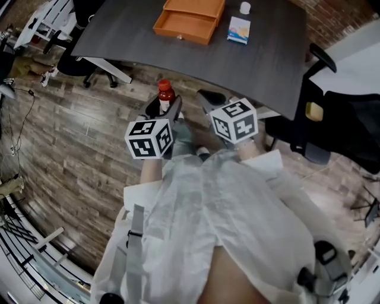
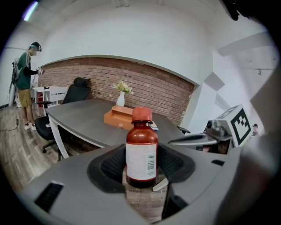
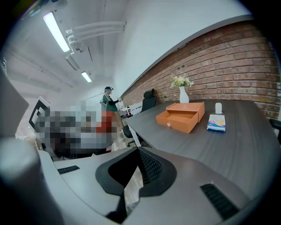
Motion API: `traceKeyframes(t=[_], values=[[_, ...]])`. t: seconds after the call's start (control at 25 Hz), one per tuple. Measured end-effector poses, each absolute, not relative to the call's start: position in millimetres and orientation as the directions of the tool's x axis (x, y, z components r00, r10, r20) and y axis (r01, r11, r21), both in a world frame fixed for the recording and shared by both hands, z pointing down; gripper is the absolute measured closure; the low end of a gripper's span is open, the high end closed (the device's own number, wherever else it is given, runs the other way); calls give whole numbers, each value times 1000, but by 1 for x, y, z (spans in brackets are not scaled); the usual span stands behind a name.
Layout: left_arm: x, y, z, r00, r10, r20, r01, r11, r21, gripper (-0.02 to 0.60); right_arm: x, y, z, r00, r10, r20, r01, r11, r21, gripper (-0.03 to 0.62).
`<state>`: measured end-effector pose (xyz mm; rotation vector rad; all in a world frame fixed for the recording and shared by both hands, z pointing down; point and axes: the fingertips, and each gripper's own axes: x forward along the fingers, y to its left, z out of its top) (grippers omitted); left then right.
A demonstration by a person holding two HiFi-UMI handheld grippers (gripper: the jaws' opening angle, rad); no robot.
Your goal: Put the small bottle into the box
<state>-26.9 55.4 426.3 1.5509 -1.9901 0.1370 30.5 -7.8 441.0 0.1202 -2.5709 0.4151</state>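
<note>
A small brown bottle (image 1: 165, 94) with a red cap and white label stands upright between the jaws of my left gripper (image 1: 165, 108), which is shut on it. In the left gripper view the bottle (image 2: 141, 154) fills the middle, held in my left gripper (image 2: 141, 172). The orange open box (image 1: 190, 21) lies at the far side of the grey table (image 1: 261, 59), well ahead of both grippers; it also shows in both gripper views (image 2: 119, 118) (image 3: 181, 115). My right gripper (image 1: 209, 98) hangs beside the left one over the floor, and in its own view the gripper (image 3: 135, 163) is shut on nothing.
A blue-and-white packet (image 1: 238, 29) and a small white jar (image 1: 245, 8) lie right of the box. A vase of flowers (image 3: 183, 93) stands behind it. Black office chairs (image 1: 95, 68) (image 1: 320, 124) flank the table. A person (image 2: 24, 79) stands far off at left.
</note>
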Motion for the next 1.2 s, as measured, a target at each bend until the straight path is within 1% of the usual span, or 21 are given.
traceKeyframes(t=[0.2,0.52,0.84,1.2], values=[[-61,22,425,-80,-861,502,-932,243,268,362,4,-38,443,-851,-71,520,-237,936,-260,591],[-121,-30,427,70,-853,517,-954,94,284,362,-61,-78,445,-824,-169,541,-348,904,-247,591],[-180,-73,430,162,-841,517,-961,-16,275,361,-113,-112,446,-807,-250,535,-430,870,-241,591],[-204,-109,443,283,-804,523,-945,-139,297,362,-129,-142,454,-754,-359,550,-552,799,-237,591]])
